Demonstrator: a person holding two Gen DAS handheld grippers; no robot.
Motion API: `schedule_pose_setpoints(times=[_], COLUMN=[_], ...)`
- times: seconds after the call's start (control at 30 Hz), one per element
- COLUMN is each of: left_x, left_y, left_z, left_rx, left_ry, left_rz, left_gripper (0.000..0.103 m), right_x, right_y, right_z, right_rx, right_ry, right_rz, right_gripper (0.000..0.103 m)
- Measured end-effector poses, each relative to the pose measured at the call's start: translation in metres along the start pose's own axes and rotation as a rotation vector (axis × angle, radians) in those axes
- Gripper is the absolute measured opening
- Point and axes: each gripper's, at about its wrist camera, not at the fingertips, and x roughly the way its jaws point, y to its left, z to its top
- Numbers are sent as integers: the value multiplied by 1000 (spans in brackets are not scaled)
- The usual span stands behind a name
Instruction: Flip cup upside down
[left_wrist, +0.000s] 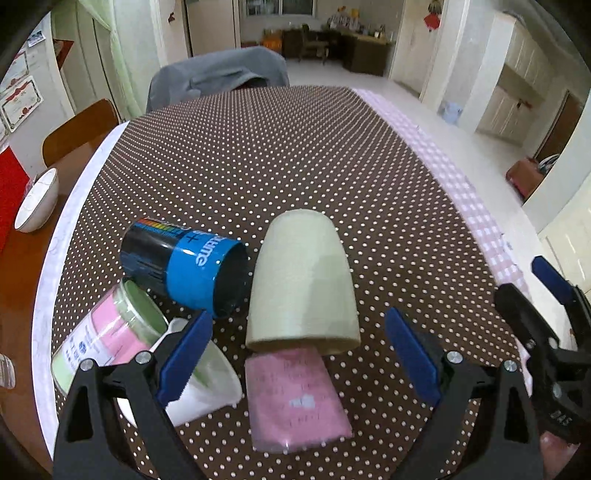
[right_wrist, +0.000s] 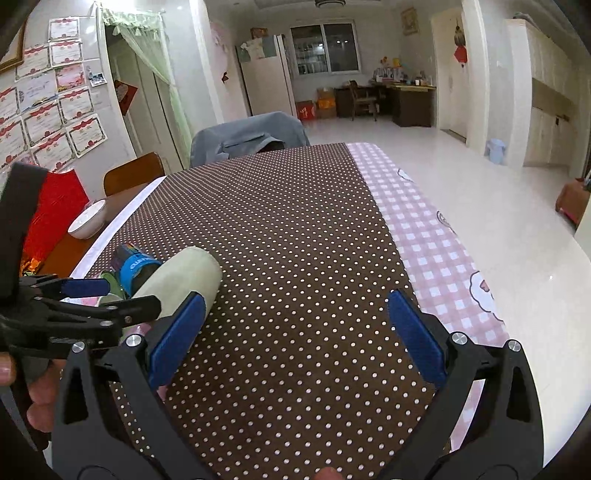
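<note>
Tools, left (left_wrist: 297, 356) and right (right_wrist: 293, 338), hover wide apart near pale cup (left_wrist: 303, 284).

Each hand-held gripper was black, with two angular arms pierced by triangular cut-outs and pinned with silver screws. The left hand-held gripper (left_wrist: 297, 360) and right hand-held gripper (right_wrist: 295, 334) both carried flat blue pads (left_wrist: 184, 360) inside their fingers. Bare skin showed at nine o'clock in the right view.

White tiled floor (right_wrist: 461, 177), certificates on wall (right_wrist: 48, 99), window (right_wrist: 325, 48).
</note>
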Motion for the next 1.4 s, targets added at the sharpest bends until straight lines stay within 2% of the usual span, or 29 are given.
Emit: schedule_pose_setpoints(times=[0.23, 0.43, 0.6, 0.63, 0.67, 0.73, 0.8, 0.97, 1.23, 1.4], left_x=[31, 55, 73, 78, 80, 83, 85, 86, 68, 65], left_y=[-8, -9, -9, -8, -7, -4, -1, -2, 2, 1], left_z=[12, 21, 22, 22, 22, 24, 25, 26, 36, 36], left_rx=[21, 26, 33, 23, 18, 13, 8, 25, 6, -2], left_ry=[95, 139, 201, 217, 223, 220, 222, 203, 118, 104], left_rz=[-11, 2, -39, -52, -57, -50, -78, -80, -96, -99], left_gripper=[93, 93, 93, 92, 86, 77, 77, 77, 77, 77], right_x=[12, 17, 20, 20, 19, 19, 19, 15, 5, -1], right_y=[-10, -15, -19, -19, -19, -19, -20, -20, -17, -12], right_z=[0, 0, -1, -2, -2, -2, -2, -3, -3, -3], right_rx=[34, 51, 63, 66, 67, 68, 69, 71, 65, 57], right_ry=[17, 26, 30, 31, 30, 30, 29, 25, 11, 2], right_rz=[6, 14, 17, 18, 17, 15, 13, 8, -7, -11], right_gripper=[97, 97, 97, 97, 97, 97, 97, 97, 97, 97])
